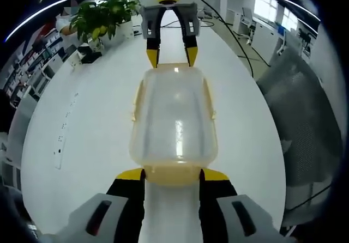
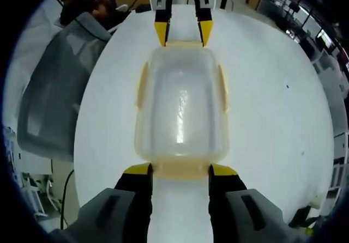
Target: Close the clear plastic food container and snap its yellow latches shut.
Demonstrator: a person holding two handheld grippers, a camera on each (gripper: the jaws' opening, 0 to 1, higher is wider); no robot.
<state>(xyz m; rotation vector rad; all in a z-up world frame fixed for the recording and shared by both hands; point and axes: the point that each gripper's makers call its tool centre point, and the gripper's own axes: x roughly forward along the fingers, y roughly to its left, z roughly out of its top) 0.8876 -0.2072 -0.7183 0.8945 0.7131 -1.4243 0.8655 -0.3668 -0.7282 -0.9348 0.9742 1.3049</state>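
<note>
In the left gripper view, a potted plant [image 1: 106, 15] stands at the far left of the white table [image 1: 82, 123], well clear of the work. At centre lies the clear plastic food container [image 1: 173, 120], lid on, with yellow latches [image 1: 209, 98] along its long sides. The left gripper [image 1: 172, 175] has its jaws spread about as wide as the container's near end, their yellow tips just touching the end latch, gripping nothing. Opposite, the right gripper [image 1: 169, 56] meets the far end the same way. To the right a grey mesh chair back [image 1: 302, 112] stands beside the table edge. In the right gripper view, the chair [image 2: 52, 98] sits left, the container [image 2: 181, 104] centre, the right gripper [image 2: 180, 170] open at its near end latch, the left gripper [image 2: 183, 33] facing it, and bare tabletop [image 2: 278, 107] spreads to the right.
</note>
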